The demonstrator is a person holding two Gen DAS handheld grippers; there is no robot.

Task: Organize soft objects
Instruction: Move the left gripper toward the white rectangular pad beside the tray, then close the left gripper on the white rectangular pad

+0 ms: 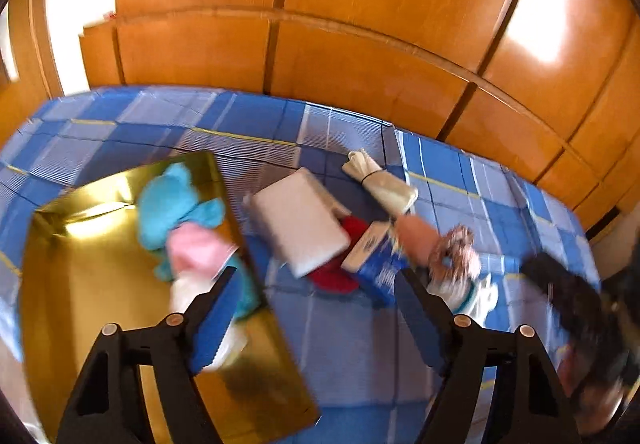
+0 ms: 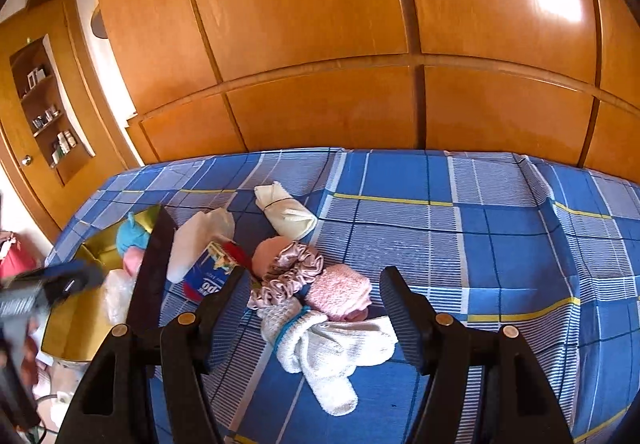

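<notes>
A gold box [image 1: 100, 284] lies on the blue checked bed at the left and holds a turquoise plush [image 1: 176, 203], a pink cloth [image 1: 196, 248] and a white soft item [image 1: 188, 292]. My left gripper [image 1: 316, 284] is open and empty, above the bed just right of the box. My right gripper [image 2: 312, 280] is open and empty over a pile: white knitted socks [image 2: 328, 348], a pink towel [image 2: 340, 292], a pink satin scrunchie [image 2: 292, 272]. A rolled cream cloth [image 2: 286, 213] lies farther back.
A white pad [image 1: 300, 219], a red cloth [image 1: 336, 276] and a blue carton [image 1: 380, 264] lie mid-bed. A wooden wardrobe [image 2: 320, 43] stands right behind the bed. The other gripper [image 1: 580, 304] shows blurred at the right of the left wrist view.
</notes>
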